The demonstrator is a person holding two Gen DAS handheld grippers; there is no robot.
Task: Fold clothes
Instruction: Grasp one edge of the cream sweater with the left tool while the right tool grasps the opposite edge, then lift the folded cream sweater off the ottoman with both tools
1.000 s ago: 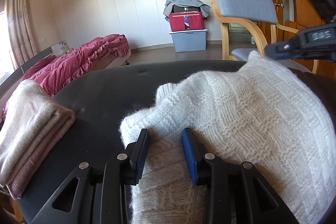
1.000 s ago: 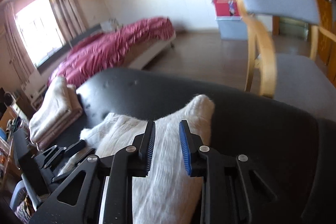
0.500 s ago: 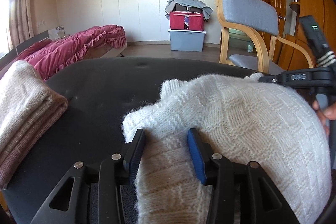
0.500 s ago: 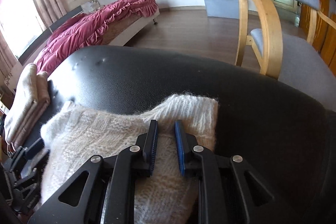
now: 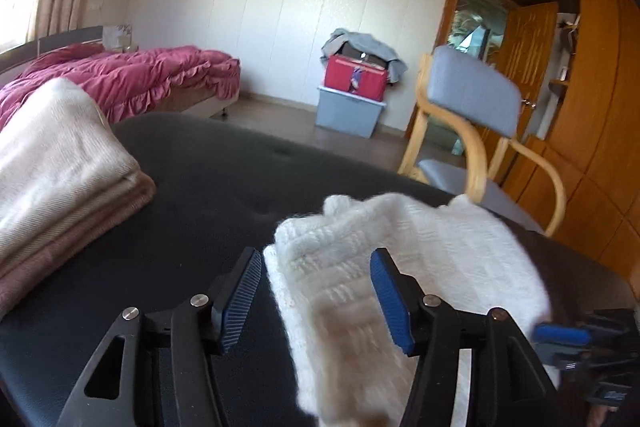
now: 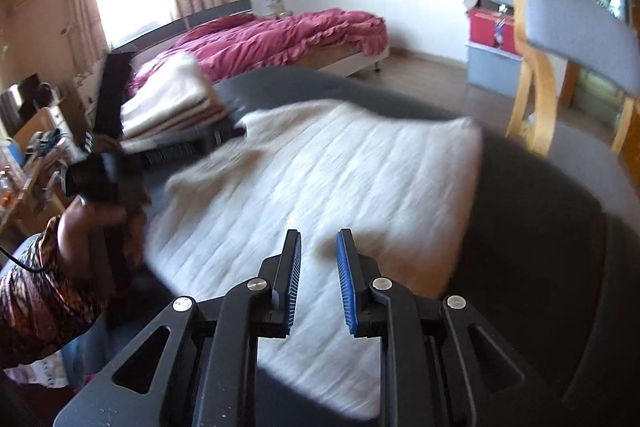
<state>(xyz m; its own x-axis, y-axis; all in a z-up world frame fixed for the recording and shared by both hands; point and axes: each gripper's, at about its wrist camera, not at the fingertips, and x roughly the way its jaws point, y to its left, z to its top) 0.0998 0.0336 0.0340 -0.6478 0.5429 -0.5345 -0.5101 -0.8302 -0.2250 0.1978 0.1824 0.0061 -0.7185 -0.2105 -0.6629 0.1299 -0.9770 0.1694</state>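
A white knitted sweater lies folded on the black padded table. My left gripper is open wide, and the sweater's near left corner sits loosely between its fingers. In the right wrist view the sweater is spread flat, though blurred by motion. My right gripper hovers over its near edge, fingers narrowly apart with nothing between them. At the left of that view a person's hand holds the left gripper's body beside the sweater.
A folded stack of cream and pink knitwear sits on the table's left side. Beyond the table are a wooden chair with grey cushions, a bed with a red quilt, and stacked storage boxes.
Both grippers let go of the sweater and drew back and up. The left fingers spread wider. The sweater now lies flat on the table.
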